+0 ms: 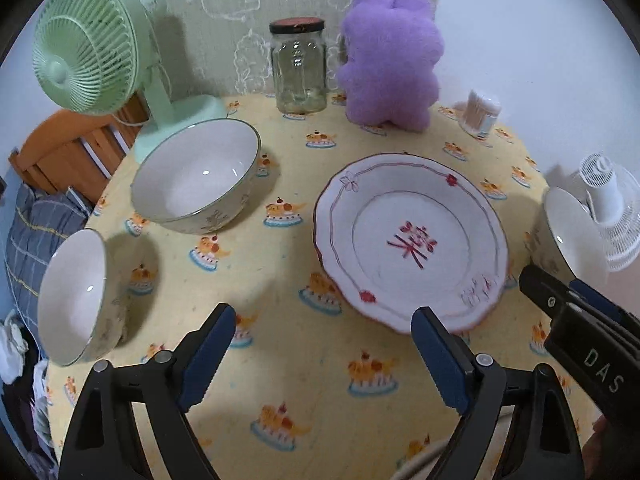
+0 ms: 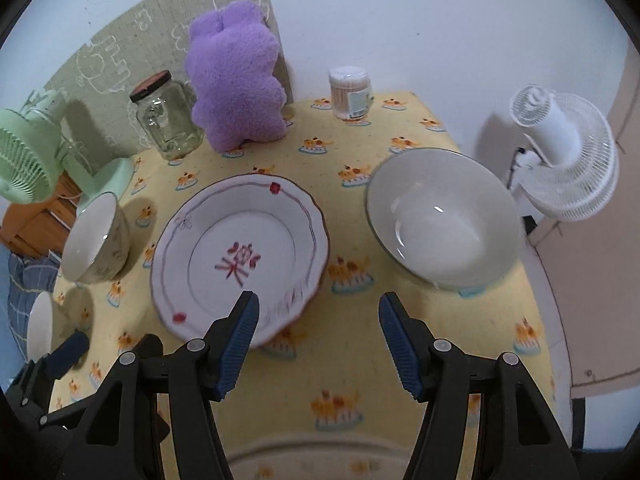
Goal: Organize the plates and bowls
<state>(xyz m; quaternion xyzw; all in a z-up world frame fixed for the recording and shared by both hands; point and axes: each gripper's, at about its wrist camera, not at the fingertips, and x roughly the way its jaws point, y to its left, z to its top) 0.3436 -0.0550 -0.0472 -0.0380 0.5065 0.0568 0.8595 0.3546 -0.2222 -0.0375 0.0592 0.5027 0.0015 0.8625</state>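
Left gripper (image 1: 324, 344): spread wide, empty, above bare cloth.
Right gripper (image 2: 318, 330): spread, empty, near the plate's rim.
Plate (image 2: 240, 256): lay centre table.
Bowls: small bowl (image 1: 76, 296) near left edge; mid bowl (image 1: 196, 176) behind; large bowl (image 2: 444, 216) by right edge.
Risk: could knock an edge bowl off the table (image 2: 360, 364) through a careless nudge.
Room: open cloth in front; jar (image 1: 298, 66), plush (image 1: 390, 56) crowded the back.

White plate (image 1: 412, 240) with red flowers and thin purple line; white bowls (image 1: 196, 172) rimmed dark green; yellow cloth (image 1: 304, 360) printed with orange cakes; mint fan (image 1: 88, 48); purple plush (image 1: 390, 60); clear jar (image 1: 298, 68), red-black lid; blue-padded black grippers (image 1: 324, 332)
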